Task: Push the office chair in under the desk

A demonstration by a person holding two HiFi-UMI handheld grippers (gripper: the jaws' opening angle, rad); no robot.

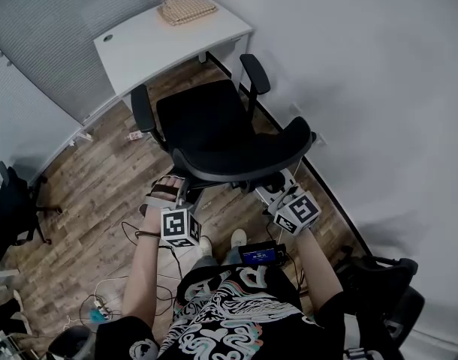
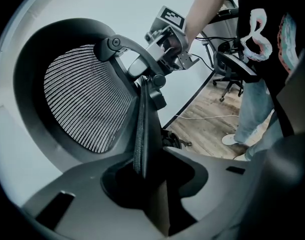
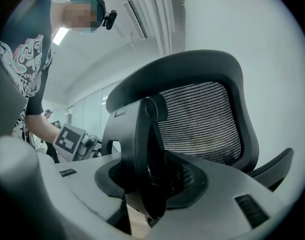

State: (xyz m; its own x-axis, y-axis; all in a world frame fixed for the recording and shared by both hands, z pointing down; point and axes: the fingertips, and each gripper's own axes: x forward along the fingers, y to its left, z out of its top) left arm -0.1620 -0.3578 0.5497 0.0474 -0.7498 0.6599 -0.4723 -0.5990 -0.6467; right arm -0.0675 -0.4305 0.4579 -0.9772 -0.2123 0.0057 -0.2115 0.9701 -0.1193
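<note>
Left gripper [image 2: 147, 181] and right gripper [image 3: 152, 184] both clamped on backrest [image 1: 248, 163] rear frame; office chair [image 1: 206, 122] stood short of desk [image 1: 150, 43], push step likely in hand; next move called for straight forward shove

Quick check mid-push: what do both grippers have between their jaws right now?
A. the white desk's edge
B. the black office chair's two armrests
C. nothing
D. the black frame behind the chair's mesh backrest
D: the left gripper and right gripper each grip a black strut of the backrest frame, and the head view shows both behind the office chair.
</note>
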